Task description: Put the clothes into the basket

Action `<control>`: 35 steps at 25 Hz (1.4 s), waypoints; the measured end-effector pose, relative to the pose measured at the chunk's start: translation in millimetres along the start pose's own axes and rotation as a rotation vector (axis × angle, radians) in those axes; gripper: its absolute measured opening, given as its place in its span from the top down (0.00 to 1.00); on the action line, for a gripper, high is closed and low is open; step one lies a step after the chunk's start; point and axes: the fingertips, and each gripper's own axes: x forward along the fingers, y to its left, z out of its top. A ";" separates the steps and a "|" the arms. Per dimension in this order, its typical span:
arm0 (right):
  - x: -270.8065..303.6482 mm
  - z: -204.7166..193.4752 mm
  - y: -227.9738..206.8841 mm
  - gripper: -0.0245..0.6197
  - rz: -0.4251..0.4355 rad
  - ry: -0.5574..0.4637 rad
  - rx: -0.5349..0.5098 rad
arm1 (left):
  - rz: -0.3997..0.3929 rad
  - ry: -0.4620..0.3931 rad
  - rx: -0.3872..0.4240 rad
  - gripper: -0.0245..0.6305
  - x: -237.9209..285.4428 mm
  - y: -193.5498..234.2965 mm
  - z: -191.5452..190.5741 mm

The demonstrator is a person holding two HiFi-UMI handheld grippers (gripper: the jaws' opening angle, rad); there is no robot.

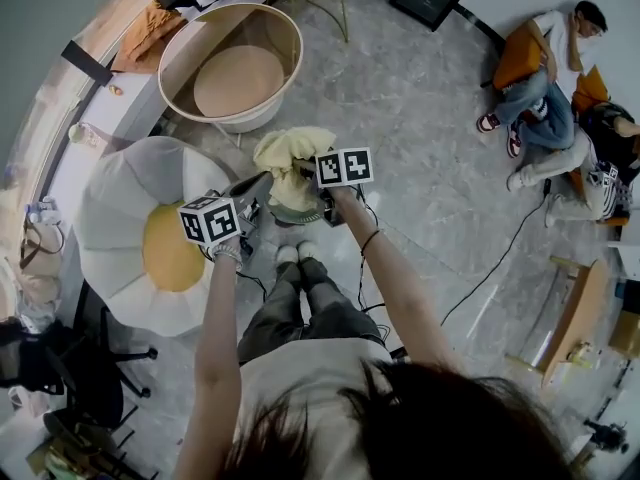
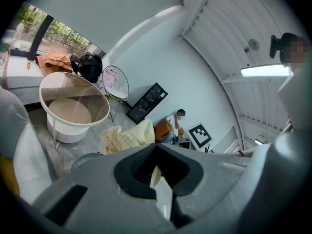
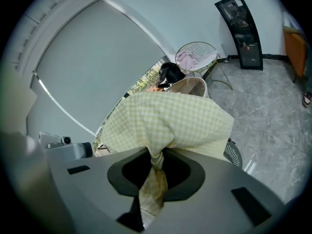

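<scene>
Cloth: a pale yellow checked cloth is held up in the air in front of the standing person, bunched and hanging from both grippers.
Right gripper: the right gripper has its jaws closed on a gathered fold of the cloth, which spreads wide beyond them, with a twisted tail hanging back between them.
Left gripper: the left gripper has its jaws brought together at the tips, with a thin strip of the same cloth pinched between them; the bulk of the cloth sits just beyond.
Position from above: in the head view the cloth lies between the two marker cubes and the cream basket, apart from that basket and not inside it.
Below the cloth: a grey slatted container stands on the floor just under the cloth, by the person's feet.
Basket: it is large, round and cream-walled, with a bare tan bottom.
Left of the person: a white, petal-shaped seat with a yellow centre.
Beyond the basket: a wire side table with a pink cloth on it, and a black bag on the ledge.
Far right: a person sits on the grey marble floor against orange cushions.
</scene>
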 end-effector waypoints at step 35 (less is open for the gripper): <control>72.0 -56.5 -94.0 0.79 -0.243 0.183 0.092 | 0.023 0.108 -0.172 0.95 51.1 72.9 -55.7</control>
